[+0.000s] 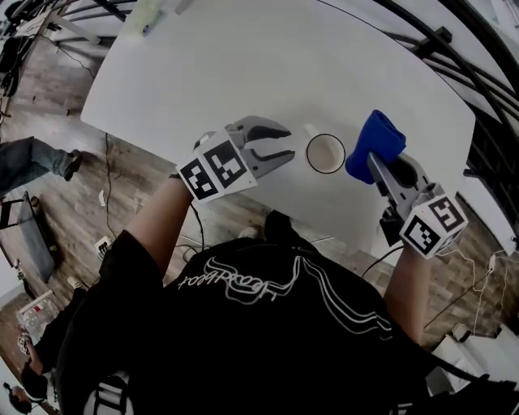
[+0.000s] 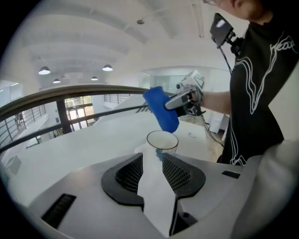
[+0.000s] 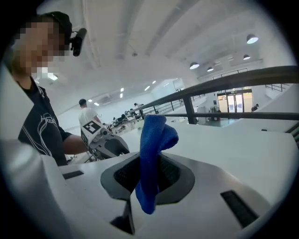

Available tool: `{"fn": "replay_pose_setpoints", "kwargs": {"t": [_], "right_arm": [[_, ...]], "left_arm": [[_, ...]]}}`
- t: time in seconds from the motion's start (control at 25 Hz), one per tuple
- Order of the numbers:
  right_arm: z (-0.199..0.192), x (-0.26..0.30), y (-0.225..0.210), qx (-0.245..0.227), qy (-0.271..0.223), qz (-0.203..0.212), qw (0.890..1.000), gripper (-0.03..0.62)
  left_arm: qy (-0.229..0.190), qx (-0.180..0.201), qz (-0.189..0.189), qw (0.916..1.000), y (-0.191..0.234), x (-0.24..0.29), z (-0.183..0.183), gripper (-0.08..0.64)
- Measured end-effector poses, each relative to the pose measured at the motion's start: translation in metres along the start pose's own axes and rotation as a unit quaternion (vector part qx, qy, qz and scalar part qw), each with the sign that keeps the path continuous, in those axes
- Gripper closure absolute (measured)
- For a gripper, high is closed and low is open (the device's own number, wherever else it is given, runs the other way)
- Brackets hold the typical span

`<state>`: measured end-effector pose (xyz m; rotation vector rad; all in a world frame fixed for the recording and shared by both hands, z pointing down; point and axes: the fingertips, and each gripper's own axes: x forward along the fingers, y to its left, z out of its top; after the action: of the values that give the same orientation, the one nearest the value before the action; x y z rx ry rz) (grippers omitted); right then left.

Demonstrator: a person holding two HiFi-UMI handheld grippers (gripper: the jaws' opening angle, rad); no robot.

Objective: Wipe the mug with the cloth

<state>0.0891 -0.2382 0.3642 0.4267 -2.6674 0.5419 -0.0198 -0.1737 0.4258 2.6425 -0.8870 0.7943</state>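
A white mug (image 1: 325, 152) with a dark rim stands upright on the white table (image 1: 243, 73), its handle toward the far left. My left gripper (image 1: 285, 143) sits just left of it, jaws open and empty, apart from the mug (image 2: 162, 141). My right gripper (image 1: 375, 162) is to the mug's right, raised above the table, shut on a blue cloth (image 1: 373, 144). The cloth (image 3: 153, 154) hangs pinched between its jaws and bunches above them. From the left gripper view the cloth (image 2: 162, 108) hovers just behind the mug.
The table's near edge runs just below both grippers, with wooden floor beyond. A pale object (image 1: 150, 14) lies at the table's far left corner. A dark railing (image 1: 454, 57) curves round the far right side. Another person (image 1: 32, 158) stands on the floor at left.
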Motion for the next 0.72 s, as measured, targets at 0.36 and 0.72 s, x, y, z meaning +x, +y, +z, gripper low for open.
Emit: {"fn": "replay_pose_setpoints", "kwargs": {"t": [0.36, 0.72], "right_arm": [[0.009, -0.111, 0.172, 0.016, -0.141, -0.012, 0.99, 0.531], [-0.016, -0.15, 0.273, 0.026, -0.169, -0.043, 0.984, 0.531]], "left_arm": [[-0.17, -0.085, -0.045, 0.9807, -0.135, -0.101, 0.091, 0.523], [-0.19, -0.076, -0.055, 0.9772, -0.23, -0.175, 0.107, 0.553]]}}
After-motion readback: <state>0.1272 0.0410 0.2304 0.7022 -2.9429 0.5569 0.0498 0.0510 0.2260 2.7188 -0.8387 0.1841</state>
